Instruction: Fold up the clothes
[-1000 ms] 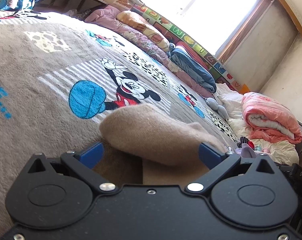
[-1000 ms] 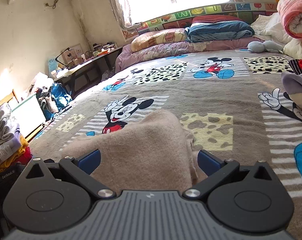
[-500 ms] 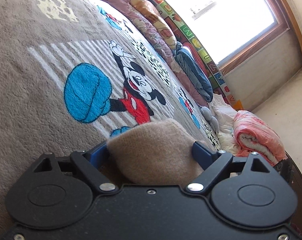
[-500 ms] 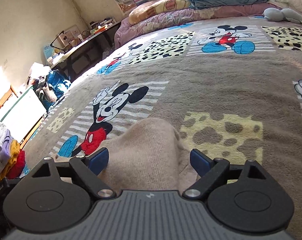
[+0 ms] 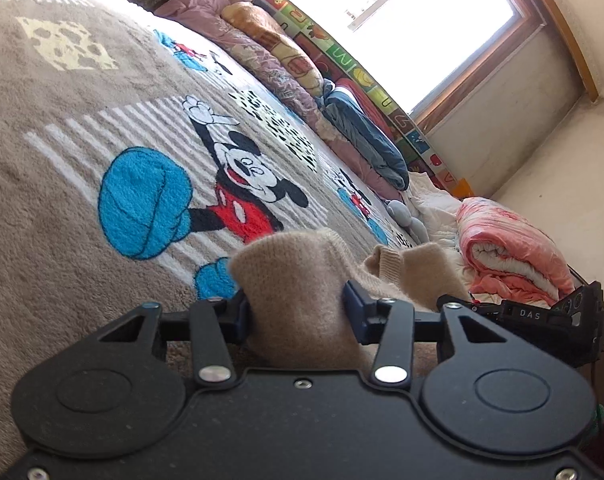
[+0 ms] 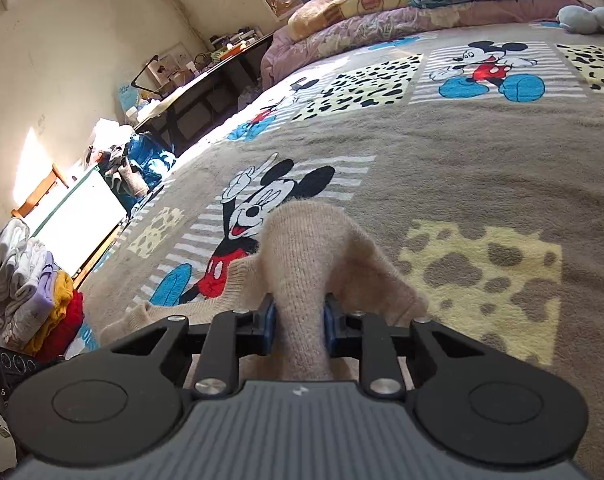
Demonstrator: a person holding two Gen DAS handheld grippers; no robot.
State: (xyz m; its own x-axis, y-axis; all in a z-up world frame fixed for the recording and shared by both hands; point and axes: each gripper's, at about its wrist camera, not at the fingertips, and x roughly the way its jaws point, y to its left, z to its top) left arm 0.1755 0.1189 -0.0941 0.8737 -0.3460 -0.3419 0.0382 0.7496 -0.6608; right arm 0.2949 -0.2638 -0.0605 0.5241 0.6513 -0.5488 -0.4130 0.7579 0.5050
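A beige knit sweater (image 5: pixel 290 276) lies on the Mickey Mouse blanket (image 5: pixel 102 120) of the bed. My left gripper (image 5: pixel 296 308) is shut on a bunched fold of it, which stands up between the blue pads. A ribbed cuff or hem (image 5: pixel 389 264) shows to its right. In the right wrist view my right gripper (image 6: pixel 300 326) is shut tight on another raised fold of the sweater (image 6: pixel 302 248). The rest of the sweater spreads low to both sides on the blanket (image 6: pixel 461 160).
Pillows and folded quilts (image 5: pixel 361 132) line the window side. A rolled pink quilt (image 5: pixel 509 248) lies at the bed's end. A stack of folded clothes (image 6: pixel 30 292), a desk (image 6: pixel 206 76) and a blue bag (image 6: pixel 146 160) stand beside the bed.
Both grippers have closed from wide open onto folds of the sweater. The cloth now stands bunched up between each pair of pads.
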